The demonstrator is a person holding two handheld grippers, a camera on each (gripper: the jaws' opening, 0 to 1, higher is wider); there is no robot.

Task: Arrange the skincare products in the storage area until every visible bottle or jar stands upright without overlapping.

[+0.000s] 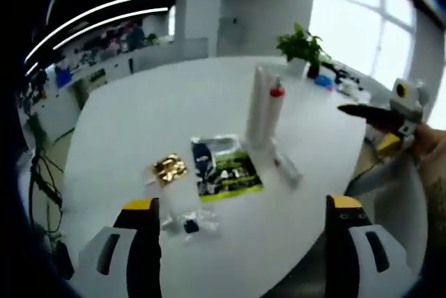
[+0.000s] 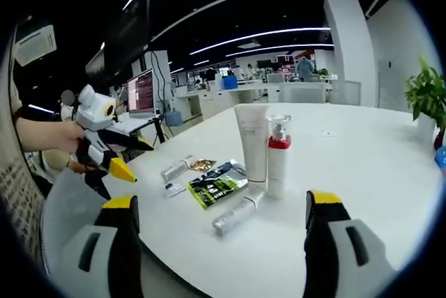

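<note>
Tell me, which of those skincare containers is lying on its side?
The small silvery tube, flat on the white table. The tall white tube and the red-collared pump bottle stand upright.

From my seat the left gripper view is soft and slightly smeared, with daylight from the window [image 1: 362, 23] at upper right blown out to white and washing the white table [image 1: 160, 110] into a pale sheen that leaves only faint shadows. The right gripper view is crisper: I see long ceiling light strips [image 2: 258, 37] glowing against a dark ceiling, and the pump bottle [image 2: 277, 155] reads sharply. Both pictures bow hard toward the edges, where straight lines curve and detail darkens.
</note>
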